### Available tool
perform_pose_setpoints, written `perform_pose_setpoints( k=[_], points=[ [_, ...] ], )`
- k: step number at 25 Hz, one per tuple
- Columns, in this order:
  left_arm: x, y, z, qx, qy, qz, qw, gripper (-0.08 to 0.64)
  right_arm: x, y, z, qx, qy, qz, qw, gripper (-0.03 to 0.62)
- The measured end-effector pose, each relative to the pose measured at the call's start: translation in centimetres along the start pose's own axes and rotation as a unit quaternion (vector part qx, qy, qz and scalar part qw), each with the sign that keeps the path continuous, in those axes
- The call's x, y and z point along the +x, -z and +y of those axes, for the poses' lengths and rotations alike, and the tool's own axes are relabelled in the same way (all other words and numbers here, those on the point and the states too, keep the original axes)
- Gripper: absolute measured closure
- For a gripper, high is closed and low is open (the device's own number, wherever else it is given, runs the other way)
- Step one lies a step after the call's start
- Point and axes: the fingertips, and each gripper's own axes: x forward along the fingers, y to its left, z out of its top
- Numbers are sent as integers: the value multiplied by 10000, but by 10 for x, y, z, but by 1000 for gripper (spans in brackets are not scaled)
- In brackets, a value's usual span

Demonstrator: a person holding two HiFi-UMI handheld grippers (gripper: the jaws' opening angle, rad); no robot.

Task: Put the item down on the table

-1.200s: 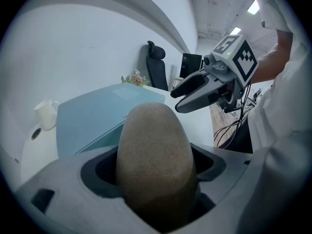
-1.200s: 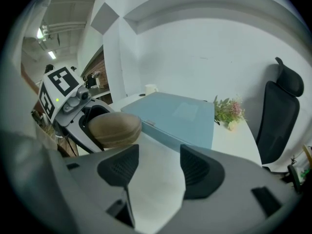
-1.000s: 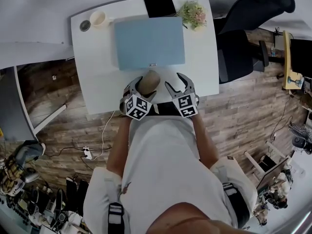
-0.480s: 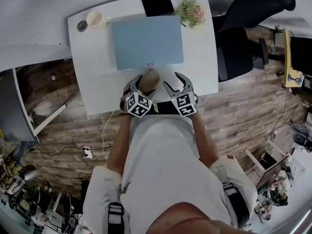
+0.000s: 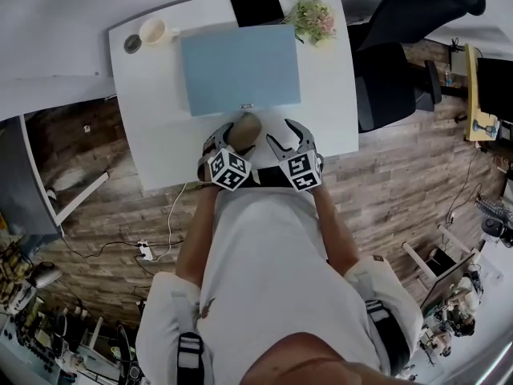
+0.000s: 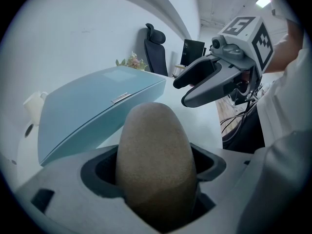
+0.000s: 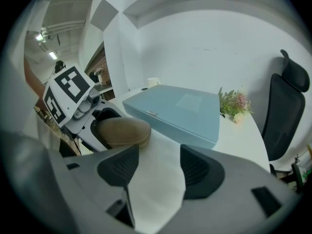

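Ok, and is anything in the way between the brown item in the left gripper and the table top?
Nothing visible. The left gripper holds the brown item low over bare white table; the blue box lies just beyond it, and the open right gripper is off to its side.

No legible text, labels, numbers anywhere.

Box (image 5: 239,68) sits mid-desk (image 5: 160,143); behind it, along the far edge, cup (image 5: 152,30) at the left corner, flat pad (image 5: 256,5) in the middle, flowers (image 5: 313,18) at the right corner. Chair (image 5: 393,62) stands right of the desk. Near edge: item (image 5: 247,125) between the left gripper's (image 5: 237,137) jaws, just in front of the box, right gripper (image 5: 290,138) just beside it on the right.
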Motion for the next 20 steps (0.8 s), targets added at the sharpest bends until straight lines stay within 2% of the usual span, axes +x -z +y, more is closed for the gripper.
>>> perform_pose_setpoints(
  k=[20],
  points=[
    [8,3,-1,80,66,173,9998,149,1,1,3,85,59,62,9999,325]
  ],
)
